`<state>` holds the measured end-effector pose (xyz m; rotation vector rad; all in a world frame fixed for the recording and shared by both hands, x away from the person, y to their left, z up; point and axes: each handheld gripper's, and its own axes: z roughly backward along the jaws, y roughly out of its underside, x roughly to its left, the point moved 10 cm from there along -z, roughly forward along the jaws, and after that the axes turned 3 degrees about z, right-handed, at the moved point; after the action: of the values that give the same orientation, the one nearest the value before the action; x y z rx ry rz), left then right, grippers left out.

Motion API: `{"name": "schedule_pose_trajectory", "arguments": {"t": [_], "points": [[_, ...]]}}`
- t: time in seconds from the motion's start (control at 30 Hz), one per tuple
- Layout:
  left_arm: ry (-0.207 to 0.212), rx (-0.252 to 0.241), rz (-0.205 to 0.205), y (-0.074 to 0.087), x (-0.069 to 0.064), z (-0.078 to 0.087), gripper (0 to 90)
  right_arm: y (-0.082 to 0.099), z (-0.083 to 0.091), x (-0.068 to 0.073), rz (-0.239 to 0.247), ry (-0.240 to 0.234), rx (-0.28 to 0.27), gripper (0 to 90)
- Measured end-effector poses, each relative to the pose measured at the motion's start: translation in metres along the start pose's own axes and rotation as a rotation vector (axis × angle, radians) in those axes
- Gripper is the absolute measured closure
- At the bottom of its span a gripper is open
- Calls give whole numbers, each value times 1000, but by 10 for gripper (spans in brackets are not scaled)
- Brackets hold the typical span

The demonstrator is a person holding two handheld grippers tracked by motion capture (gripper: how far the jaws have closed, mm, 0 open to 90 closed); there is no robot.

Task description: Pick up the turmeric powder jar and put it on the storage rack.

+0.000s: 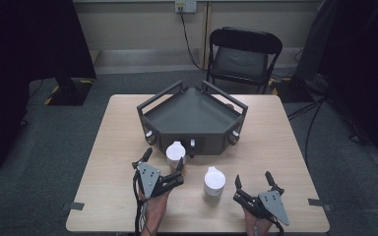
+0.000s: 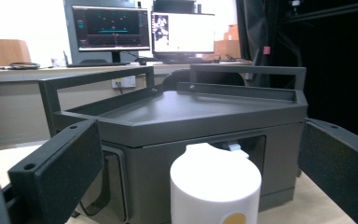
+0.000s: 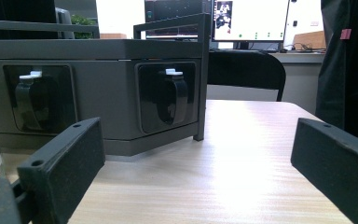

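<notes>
Table [image 1: 118, 147] of pale wood sits mid-frame in the high view, carrying a dark grey angular metal box [image 1: 192, 120] with rail handles. Just below it stand two white cylindrical containers, one [image 1: 175, 153] touching distance from the box front, the other [image 1: 214, 183] lower right. The left gripper [image 1: 165, 160] has fingers spread around the first container. The right gripper [image 1: 254, 183], fingers spread and empty, rests lower right. Its own view reveals black latches [image 3: 175, 98] in the box's side recesses; the left gripper view shows monitors [image 2: 111, 29] behind.
</notes>
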<state>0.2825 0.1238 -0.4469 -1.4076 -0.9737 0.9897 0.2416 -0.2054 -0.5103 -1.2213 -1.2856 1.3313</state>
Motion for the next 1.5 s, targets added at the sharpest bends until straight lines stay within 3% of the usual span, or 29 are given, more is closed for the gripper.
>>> {"name": "schedule_pose_trajectory", "arguments": {"t": [0.2, 0.47, 0.67, 0.7, 1.0, 1.07, 1.27, 1.5], "points": [[-1, 9, -17, 7, -2, -8, 6, 0, 0, 0, 0, 0, -1, 12], [15, 61, -6, 15, -2, -21, 28, 0, 0, 0, 0, 2, -1, 12], [37, 85, 28, 18, 1, -29, 89, 0, 0, 0, 0, 2, -1, 12], [55, 93, 24, 19, 1, -30, 109, 0, 0, 0, 0, 2, -1, 12], [62, 148, 16, 25, -2, -38, 185, 0, 0, 0, 0, 2, -1, 12], [50, 129, 27, 29, -1, -37, 214, 0, 0, 0, 0, 2, -1, 12], [57, 137, 28, 35, -2, -35, 300, 0, 0, 0, 0, 1, -1, 12], [48, 131, 16, 35, -4, -36, 306, 0, 0, 0, -1, 1, -1, 12]]}}
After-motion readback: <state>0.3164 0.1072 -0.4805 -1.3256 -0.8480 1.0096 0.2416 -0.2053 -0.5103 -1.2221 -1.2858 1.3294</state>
